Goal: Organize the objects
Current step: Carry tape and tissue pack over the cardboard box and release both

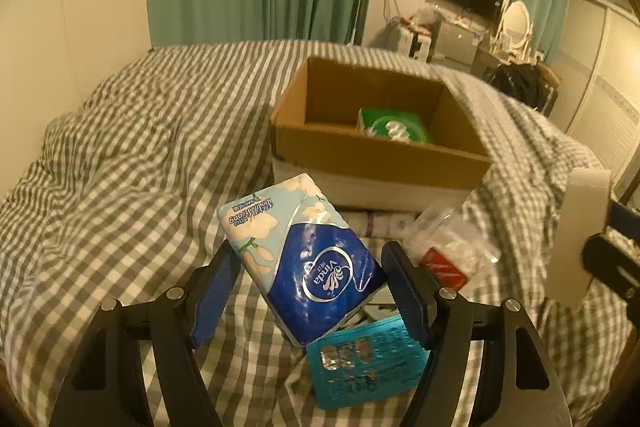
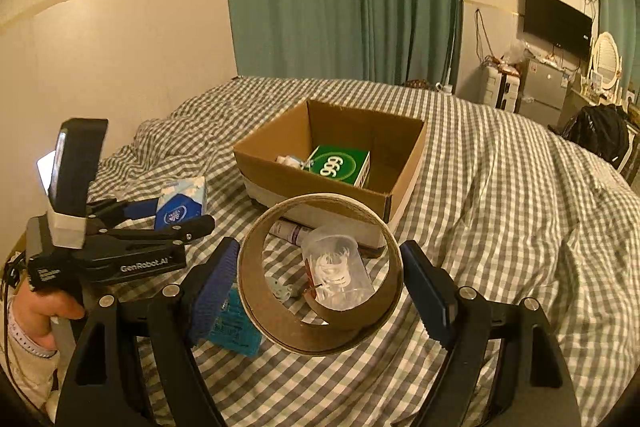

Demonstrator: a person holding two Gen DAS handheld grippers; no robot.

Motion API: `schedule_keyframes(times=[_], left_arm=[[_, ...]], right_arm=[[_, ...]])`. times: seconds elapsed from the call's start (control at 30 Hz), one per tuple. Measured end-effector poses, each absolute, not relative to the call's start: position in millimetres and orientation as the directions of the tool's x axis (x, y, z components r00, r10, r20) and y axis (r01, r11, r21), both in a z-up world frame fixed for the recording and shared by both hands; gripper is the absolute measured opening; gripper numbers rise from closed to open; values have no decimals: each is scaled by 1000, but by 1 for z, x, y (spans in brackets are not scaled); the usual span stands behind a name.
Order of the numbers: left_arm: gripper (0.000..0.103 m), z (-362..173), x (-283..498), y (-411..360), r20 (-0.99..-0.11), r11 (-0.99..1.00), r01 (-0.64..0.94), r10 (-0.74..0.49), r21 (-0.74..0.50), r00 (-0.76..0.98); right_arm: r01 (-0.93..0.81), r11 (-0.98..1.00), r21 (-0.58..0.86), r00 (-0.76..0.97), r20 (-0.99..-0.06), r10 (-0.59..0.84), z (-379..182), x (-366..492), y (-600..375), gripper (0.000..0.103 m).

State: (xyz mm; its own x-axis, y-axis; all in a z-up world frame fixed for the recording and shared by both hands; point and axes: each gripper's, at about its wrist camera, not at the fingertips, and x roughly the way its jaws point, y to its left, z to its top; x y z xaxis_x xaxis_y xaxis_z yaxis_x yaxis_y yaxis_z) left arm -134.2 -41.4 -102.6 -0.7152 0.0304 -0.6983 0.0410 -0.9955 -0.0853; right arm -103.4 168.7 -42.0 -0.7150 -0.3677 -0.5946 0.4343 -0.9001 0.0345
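Your left gripper (image 1: 308, 291) has its fingers clamped on the Vinda tissue pack (image 1: 304, 259), lifted just above the checked bed cover (image 1: 120, 187) and the teal blister pack (image 1: 368, 363). Your right gripper (image 2: 320, 279) grips the brown tape roll (image 2: 320, 275), its fingers pressed on either side. Beyond both stands the open cardboard box (image 2: 332, 155), a green 999 box (image 2: 340, 163) inside it.
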Motion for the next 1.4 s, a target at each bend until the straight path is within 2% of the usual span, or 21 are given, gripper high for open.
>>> schedule_keyframes(times=[0.37, 0.8, 1.13, 1.4], left_arm=[[74, -43, -128, -17, -607, -999, -2, 33, -52, -794], [74, 0, -214, -2, -535, -999, -32, 25, 4, -844], [74, -43, -300, -5, -604, -999, -31, 8, 28, -797], [74, -88, -324, -7, -681, -998, -53, 26, 19, -732]], right_arm=[[458, -889, 22, -756, -517, -402, 0, -112, 168, 81], [471, -882, 6, -786, -451, -423, 37, -202, 154, 81], [436, -895, 96, -745, -519, -419, 5, -304, 142, 81], [430, -895, 117, -691, -596, -409, -40, -340, 131, 81]])
